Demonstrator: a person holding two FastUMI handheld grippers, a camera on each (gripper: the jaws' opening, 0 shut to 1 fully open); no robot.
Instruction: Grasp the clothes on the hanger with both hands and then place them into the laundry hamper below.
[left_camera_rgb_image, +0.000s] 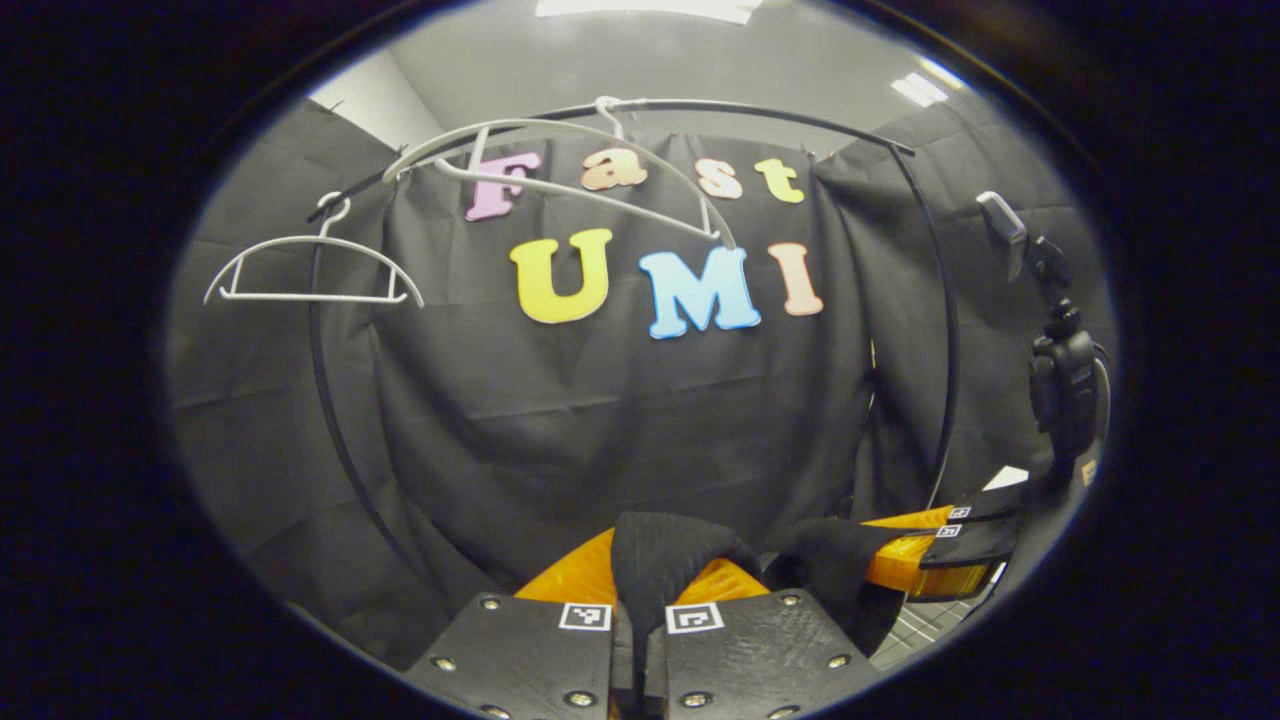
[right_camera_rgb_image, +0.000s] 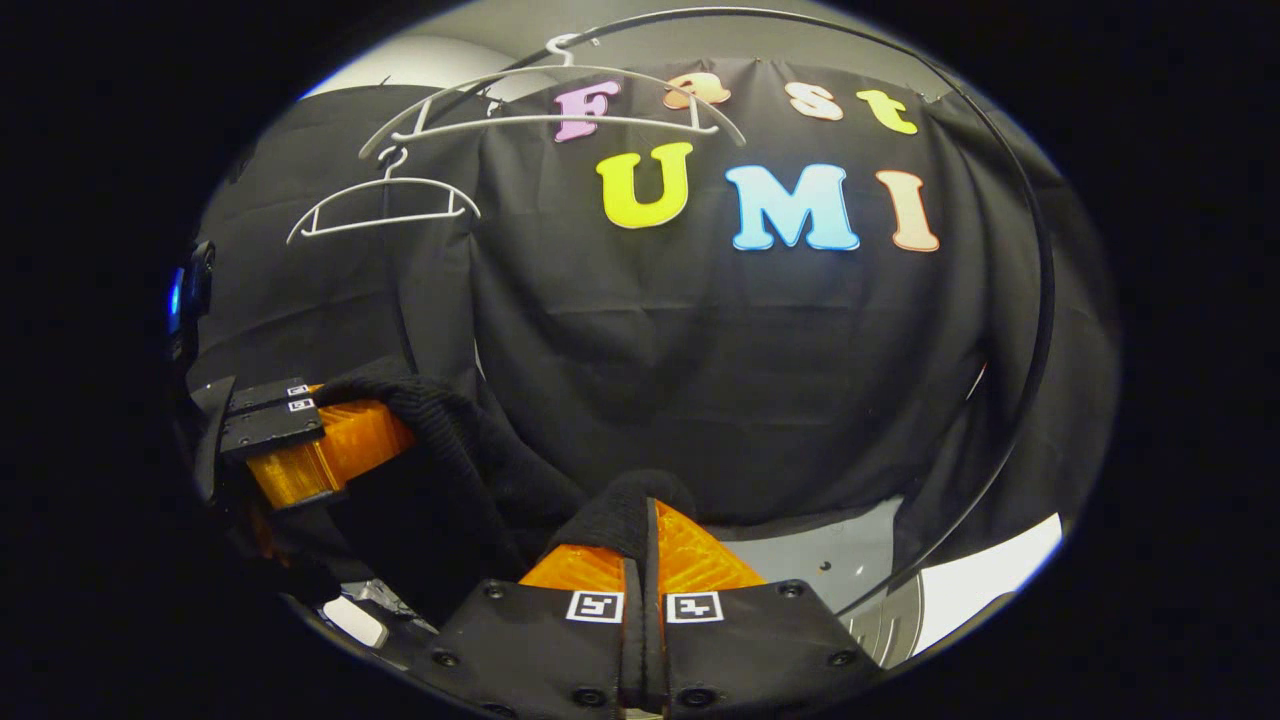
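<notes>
Clothes (left_camera_rgb_image: 660, 560) are pinched in the closed jaws of both left gripper (left_camera_rgb_image: 640, 600) and right gripper (right_camera_rgb_image: 642, 560); lower both together, level, before releasing.

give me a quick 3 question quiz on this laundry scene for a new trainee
1. True or false: the black garment is off the hangers.
2. How many white hangers hang on the rail? A) one B) two C) three
3. Fill in: the left gripper and the right gripper are both shut on the ____.

Key
1. True. The larger hanger and the smaller hanger are both bare.
2. B.
3. Black garment: its cloth is pinched between each gripper's orange fingers.
</notes>
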